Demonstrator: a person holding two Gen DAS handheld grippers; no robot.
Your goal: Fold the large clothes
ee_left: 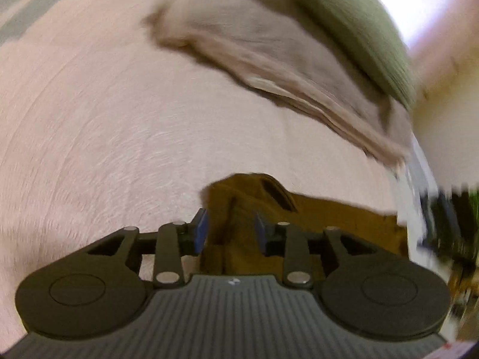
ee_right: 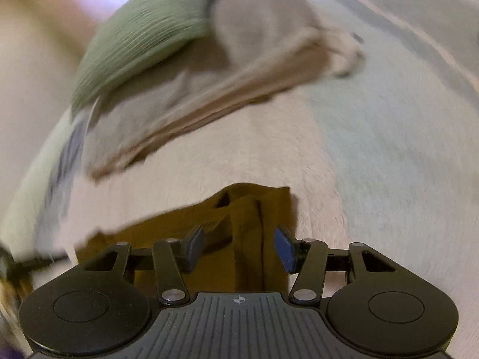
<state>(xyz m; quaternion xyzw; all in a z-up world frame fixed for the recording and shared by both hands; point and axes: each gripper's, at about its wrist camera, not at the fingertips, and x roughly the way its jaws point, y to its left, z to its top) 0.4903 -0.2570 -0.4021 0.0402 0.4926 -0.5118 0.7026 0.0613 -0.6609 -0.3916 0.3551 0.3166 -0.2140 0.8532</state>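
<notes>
Both grippers spread, nothing pinched: L gripper (ee_left: 230, 229) & R gripper (ee_right: 239, 246) over mustard-brown garment (ee_left: 329, 221) on pink blanket (ee_left: 119, 119).

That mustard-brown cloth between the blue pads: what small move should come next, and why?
Probably draw both hand-held grippers, left and right, back off the brown garment: their jaws stand open around its folds, pads apparently clear, with the cloth lying on the pink blanket.

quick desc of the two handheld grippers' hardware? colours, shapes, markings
Both match: the left gripper and right gripper have black linkage arms on silver pivot pins, two round black discs, and a grey ribbed body bearing a small white mark at top centre. The finger pads are blue. No cables, hands or sleeves show.
</notes>
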